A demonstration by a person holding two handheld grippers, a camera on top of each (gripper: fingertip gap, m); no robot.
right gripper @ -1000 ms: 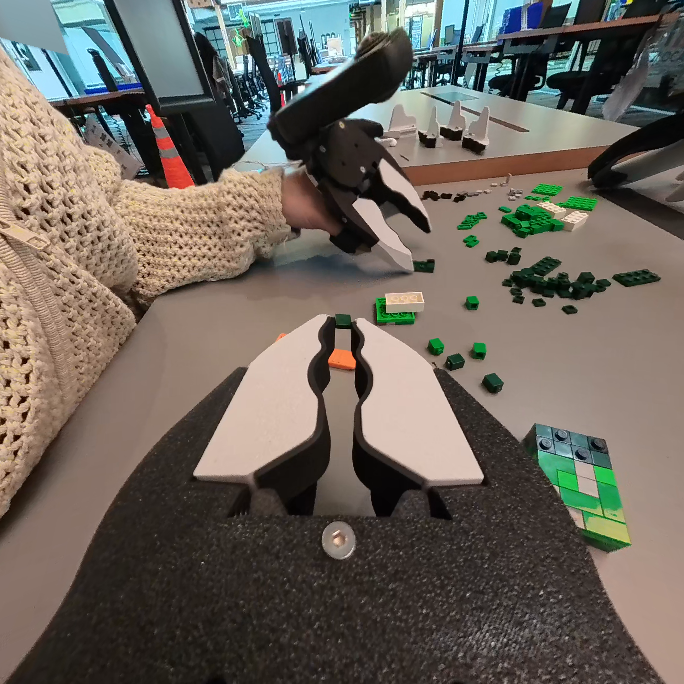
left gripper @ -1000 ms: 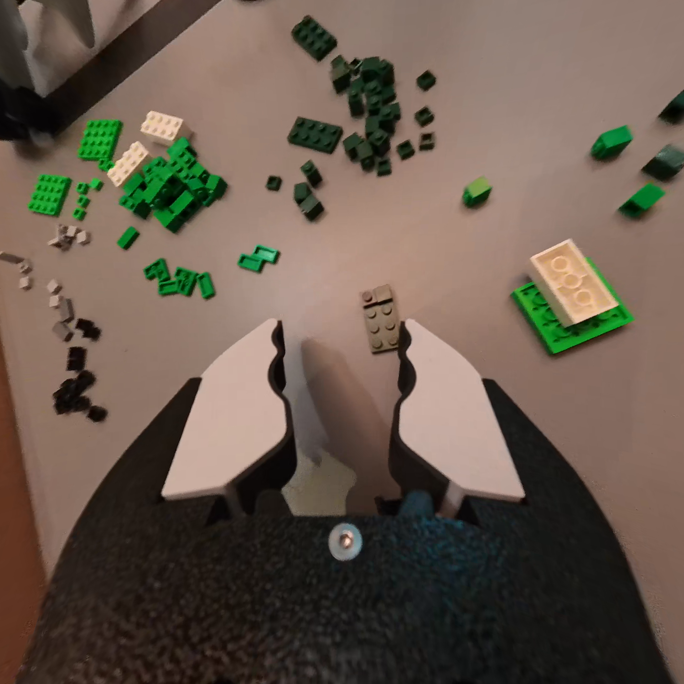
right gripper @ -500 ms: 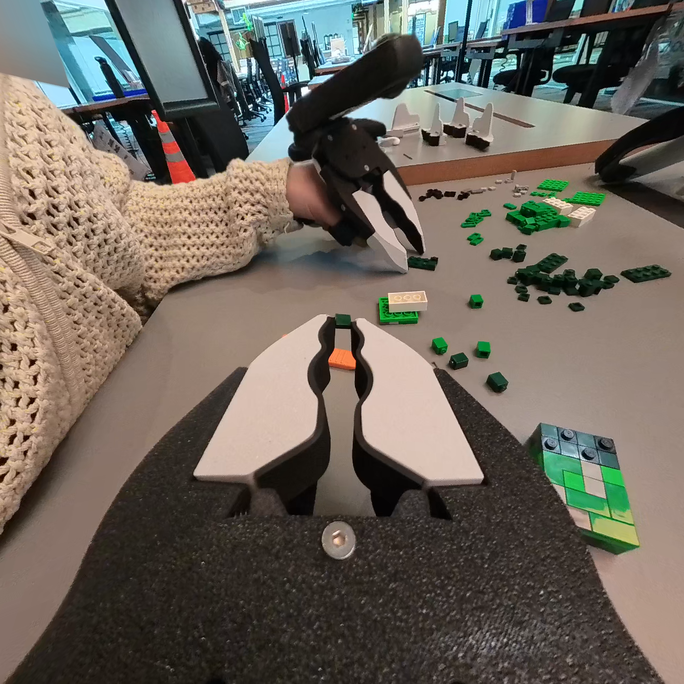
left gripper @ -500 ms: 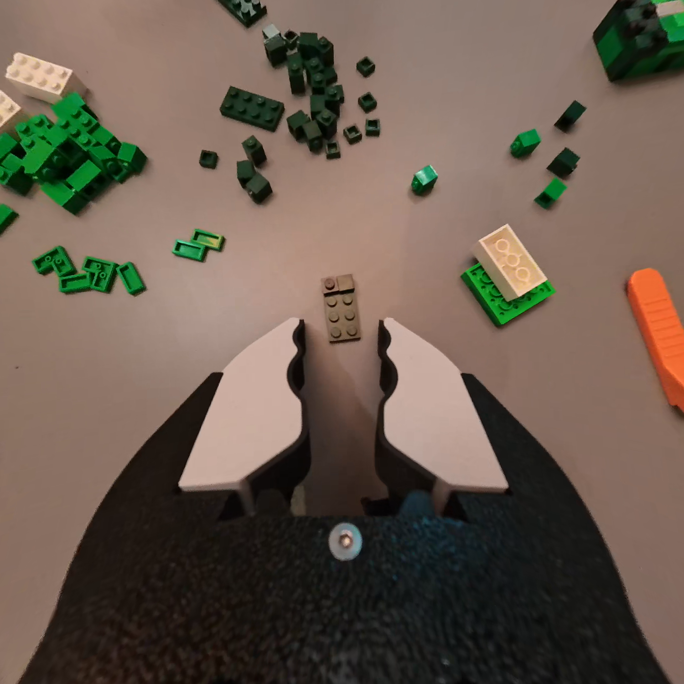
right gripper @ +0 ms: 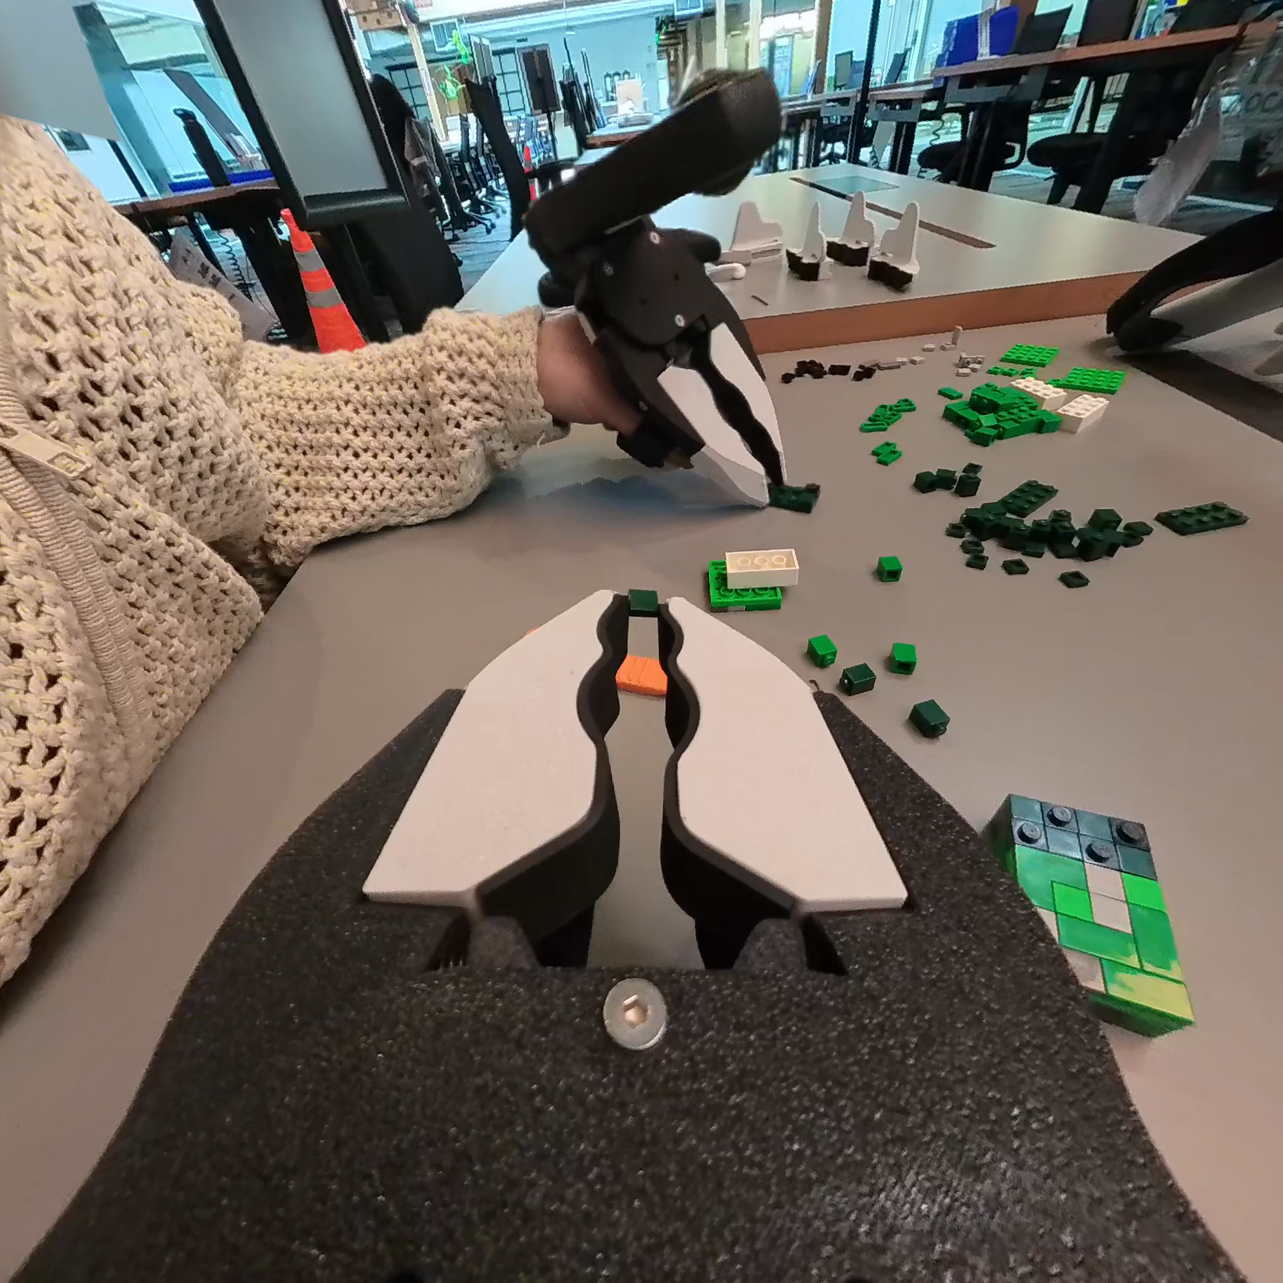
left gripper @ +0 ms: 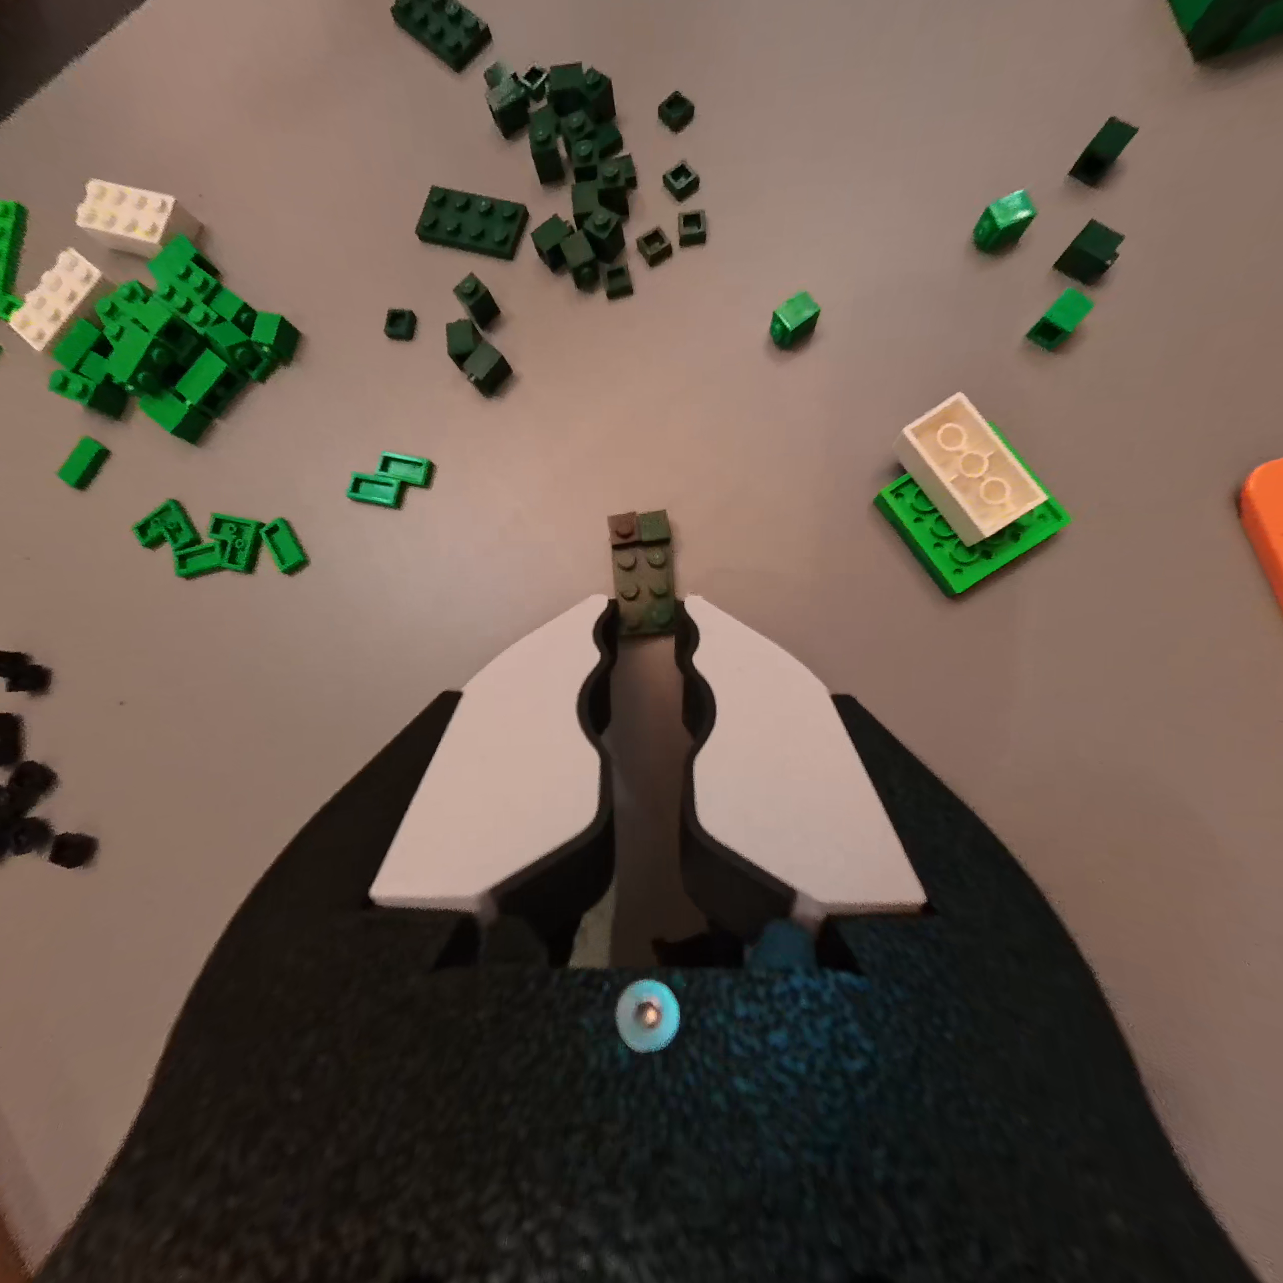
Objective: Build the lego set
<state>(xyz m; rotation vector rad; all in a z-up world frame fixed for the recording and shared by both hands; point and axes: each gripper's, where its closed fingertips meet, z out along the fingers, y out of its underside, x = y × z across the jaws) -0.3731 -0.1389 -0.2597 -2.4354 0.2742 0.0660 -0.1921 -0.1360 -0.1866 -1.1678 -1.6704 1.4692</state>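
My left gripper (left gripper: 642, 614) is down at the grey table, its jaws closed on the near end of a dark green plate (left gripper: 643, 580) that carries two small pieces at its far end. The right wrist view shows the same gripper (right gripper: 772, 486) tilted down with its tips on that plate (right gripper: 795, 497). My right gripper (right gripper: 642, 605) is shut on a small dark green brick (right gripper: 642, 601) and holds it above the table. A partly built green, white and dark green block (right gripper: 1090, 909) lies to its right.
A white brick sits on a bright green plate (left gripper: 972, 486) right of the left gripper. An orange separator tool (left gripper: 1267, 527) lies at the right edge. Piles of bright green bricks (left gripper: 166, 354), dark green bricks (left gripper: 576, 173) and black pieces (left gripper: 28, 798) lie farther out. A person's knit sleeve (right gripper: 347, 416) reaches across. The tips of one gripper are about 20 centimeters away from the tips of the other.
My left gripper has come down and forward to the dark green plate and narrowed its jaws onto its near end. The right gripper has stayed put with its brick.
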